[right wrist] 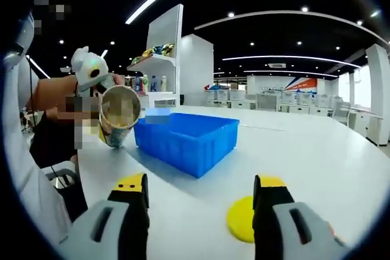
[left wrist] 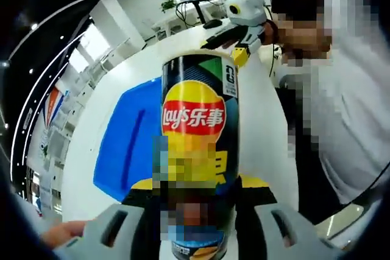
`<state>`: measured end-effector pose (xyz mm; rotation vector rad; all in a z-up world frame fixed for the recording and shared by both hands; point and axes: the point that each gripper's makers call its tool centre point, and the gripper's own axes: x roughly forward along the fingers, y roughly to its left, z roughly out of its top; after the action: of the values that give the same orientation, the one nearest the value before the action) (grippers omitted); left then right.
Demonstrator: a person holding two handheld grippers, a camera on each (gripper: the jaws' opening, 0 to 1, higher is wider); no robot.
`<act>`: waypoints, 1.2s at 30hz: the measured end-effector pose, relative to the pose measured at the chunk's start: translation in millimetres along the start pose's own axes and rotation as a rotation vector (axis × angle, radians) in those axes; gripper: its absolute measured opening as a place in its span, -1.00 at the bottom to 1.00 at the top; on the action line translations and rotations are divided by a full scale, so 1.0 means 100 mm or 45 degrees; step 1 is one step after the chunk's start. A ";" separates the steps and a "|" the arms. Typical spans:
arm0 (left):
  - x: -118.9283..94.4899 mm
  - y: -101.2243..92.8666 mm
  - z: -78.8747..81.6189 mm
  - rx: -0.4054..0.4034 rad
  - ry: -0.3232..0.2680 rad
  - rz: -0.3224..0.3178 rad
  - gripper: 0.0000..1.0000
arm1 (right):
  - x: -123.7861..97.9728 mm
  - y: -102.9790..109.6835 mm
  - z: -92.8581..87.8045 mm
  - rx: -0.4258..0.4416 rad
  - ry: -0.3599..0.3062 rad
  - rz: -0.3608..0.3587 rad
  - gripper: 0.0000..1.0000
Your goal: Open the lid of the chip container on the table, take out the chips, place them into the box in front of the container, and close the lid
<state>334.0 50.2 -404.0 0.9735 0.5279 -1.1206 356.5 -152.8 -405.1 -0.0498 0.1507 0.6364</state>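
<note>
We see the left gripper (left wrist: 195,226) clamping the chip container (left wrist: 196,150), tilted, open mouth toward the blue box (right wrist: 186,138). Right gripper (right wrist: 201,211) jaws spread, empty, over the yellow lid (right wrist: 242,218) on the table (right wrist: 317,150).

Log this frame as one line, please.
left gripper: shut on can | can: open, tipped toward bin | lid: on table | right gripper: open, empty
</note>
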 end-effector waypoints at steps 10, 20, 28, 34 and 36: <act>0.05 -0.14 -0.02 0.062 0.105 -0.055 -0.09 | -0.09 -0.02 0.10 0.090 -0.044 -0.009 0.04; 0.15 -0.17 -0.16 0.149 0.262 -0.107 -0.09 | -0.10 0.02 0.06 0.201 -0.009 0.018 -0.20; 0.23 -0.30 -0.24 0.101 0.313 -0.197 -0.09 | -0.08 0.16 0.02 0.230 -0.003 0.095 -0.15; 0.24 -0.32 -0.17 0.069 0.277 -0.216 -0.08 | -0.02 0.29 -0.12 0.180 0.068 0.135 -0.24; 0.24 -0.33 -0.17 0.069 0.277 -0.218 -0.08 | 0.00 0.27 -0.15 0.161 0.082 0.115 -0.26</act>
<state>315.0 48.9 -443.5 1.1207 0.7716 -1.1930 338.8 -132.9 -419.7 0.0593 0.2559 0.7141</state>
